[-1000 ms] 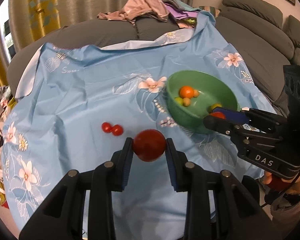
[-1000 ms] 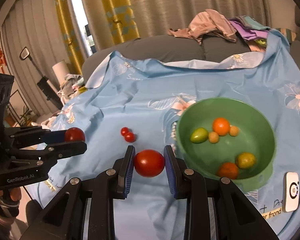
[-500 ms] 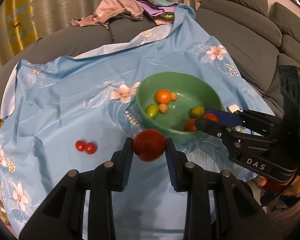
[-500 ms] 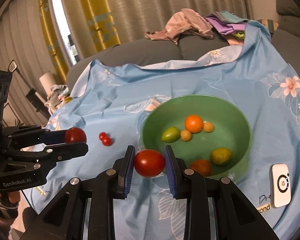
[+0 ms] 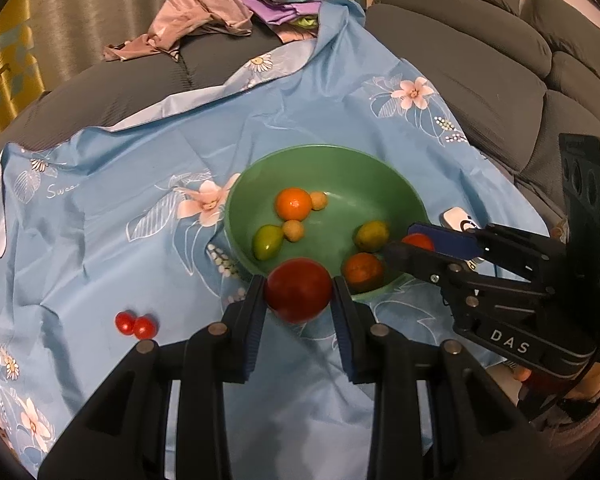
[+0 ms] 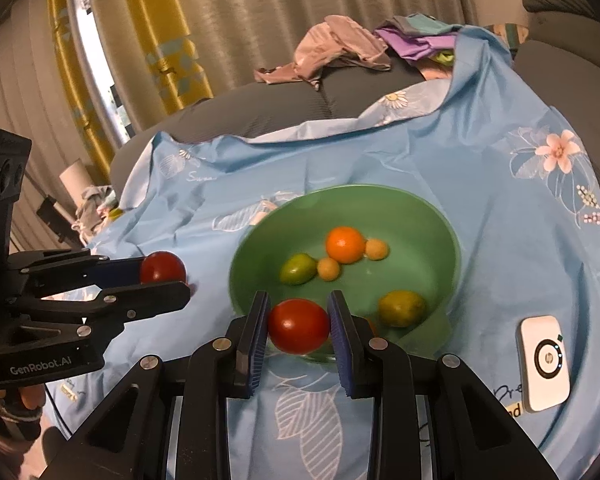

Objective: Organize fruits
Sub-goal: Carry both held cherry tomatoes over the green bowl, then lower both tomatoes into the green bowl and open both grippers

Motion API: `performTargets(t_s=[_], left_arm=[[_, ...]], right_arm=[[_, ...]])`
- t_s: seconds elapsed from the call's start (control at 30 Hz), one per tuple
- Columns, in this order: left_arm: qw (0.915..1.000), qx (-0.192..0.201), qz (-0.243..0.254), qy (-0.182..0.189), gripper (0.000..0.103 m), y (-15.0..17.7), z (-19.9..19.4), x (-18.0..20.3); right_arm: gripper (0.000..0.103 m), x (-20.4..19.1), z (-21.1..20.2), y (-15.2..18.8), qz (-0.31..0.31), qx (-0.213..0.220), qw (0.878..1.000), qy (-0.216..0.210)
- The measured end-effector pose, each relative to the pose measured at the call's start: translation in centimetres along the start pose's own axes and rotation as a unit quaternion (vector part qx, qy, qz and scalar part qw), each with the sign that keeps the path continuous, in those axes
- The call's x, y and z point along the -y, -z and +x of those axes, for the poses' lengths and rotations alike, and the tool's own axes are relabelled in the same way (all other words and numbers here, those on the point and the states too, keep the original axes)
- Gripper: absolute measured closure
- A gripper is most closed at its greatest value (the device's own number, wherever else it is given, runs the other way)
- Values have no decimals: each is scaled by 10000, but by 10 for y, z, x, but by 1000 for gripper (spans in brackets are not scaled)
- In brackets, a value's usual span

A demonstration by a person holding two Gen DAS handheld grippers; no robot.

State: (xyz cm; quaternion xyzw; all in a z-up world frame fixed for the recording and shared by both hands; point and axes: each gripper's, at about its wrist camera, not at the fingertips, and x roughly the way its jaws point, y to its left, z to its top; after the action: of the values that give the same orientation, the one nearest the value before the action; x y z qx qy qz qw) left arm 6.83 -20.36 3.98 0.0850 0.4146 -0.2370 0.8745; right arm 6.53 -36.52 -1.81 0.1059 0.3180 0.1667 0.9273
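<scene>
Nearest, the left gripper [image 5: 299, 296] is clamped on a dark red tomato [image 5: 298, 290] at the near rim of the green bowl [image 5: 340, 160]. Beside it, the right gripper [image 6: 299, 326] pinches a second red tomato [image 6: 299, 325] over that same near rim. Inside the bowl lie an orange [image 6: 345, 244], green and yellow fruits and small pale ones. Two cherry tomatoes [image 5: 136, 324] sit touching on the blue floral cloth [image 5: 120, 208], well left of the bowl. A white device [image 6: 545, 362] lies to its right. Clothes [image 5: 196, 16] are piled beyond on the grey sofa [image 5: 480, 64].
</scene>
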Motion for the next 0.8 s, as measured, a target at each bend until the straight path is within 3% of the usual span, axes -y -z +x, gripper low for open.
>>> performTargets(t_s=[0.43,0.8], left_arm=[[9999,-25,107,50,72,-22,26,6],[9995,-272,91,126,72,-35,61,1]], right_arm=[[71,23,9,-7,60,-14,9999,127],[71,40,24,-9,161,-158,9995,224]])
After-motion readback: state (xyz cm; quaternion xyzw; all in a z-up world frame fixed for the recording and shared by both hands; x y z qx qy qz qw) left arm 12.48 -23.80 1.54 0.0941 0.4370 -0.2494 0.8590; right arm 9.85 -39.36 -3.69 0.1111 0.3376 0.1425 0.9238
